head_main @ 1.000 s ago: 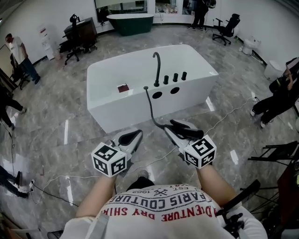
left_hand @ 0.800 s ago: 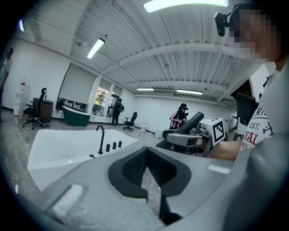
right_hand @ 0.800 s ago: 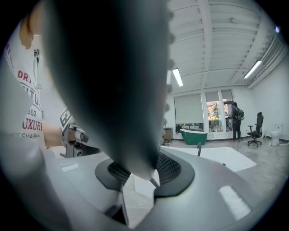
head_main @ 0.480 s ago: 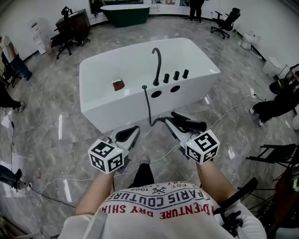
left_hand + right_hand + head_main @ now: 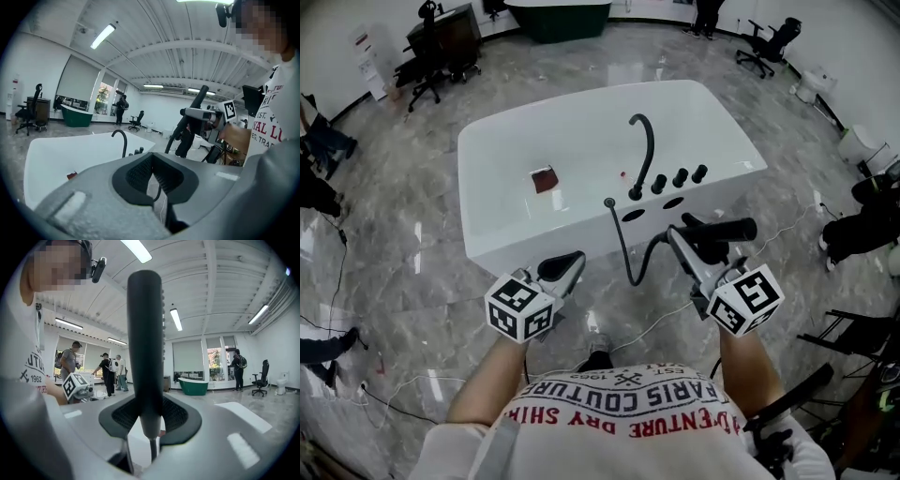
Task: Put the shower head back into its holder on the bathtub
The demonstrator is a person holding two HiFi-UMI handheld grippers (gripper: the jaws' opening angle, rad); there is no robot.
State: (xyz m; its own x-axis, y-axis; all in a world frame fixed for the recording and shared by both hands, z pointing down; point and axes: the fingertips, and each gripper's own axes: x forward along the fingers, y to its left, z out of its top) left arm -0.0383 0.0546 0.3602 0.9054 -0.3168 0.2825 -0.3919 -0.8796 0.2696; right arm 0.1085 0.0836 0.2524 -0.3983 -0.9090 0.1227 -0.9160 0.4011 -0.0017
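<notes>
The white bathtub (image 5: 497,225) stands just ahead, with a black spout (image 5: 645,141) and three black knobs (image 5: 680,178) on its near rim. Two dark openings (image 5: 633,214) sit below the knobs. A black hose (image 5: 623,253) loops down from the rim and up to the black shower head (image 5: 722,229). My right gripper (image 5: 698,242) is shut on the shower head's handle (image 5: 145,348), right of the openings and apart from the tub. My left gripper (image 5: 567,265) hangs shut and empty by the tub's front wall. The left gripper view shows its jaws (image 5: 152,180) closed together, with the tub (image 5: 70,150) beyond them.
A small red thing (image 5: 545,178) lies inside the tub. A white cable (image 5: 670,314) trails over the grey marble floor. Office chairs (image 5: 427,56), a dark green tub (image 5: 558,14) and a toilet (image 5: 862,142) stand around, and people (image 5: 862,225) are at the right and left edges.
The tub has come closer. My right gripper with the shower head has shifted right and toward the knobs, dragging the hose loop along. My left gripper has advanced toward the tub wall.
</notes>
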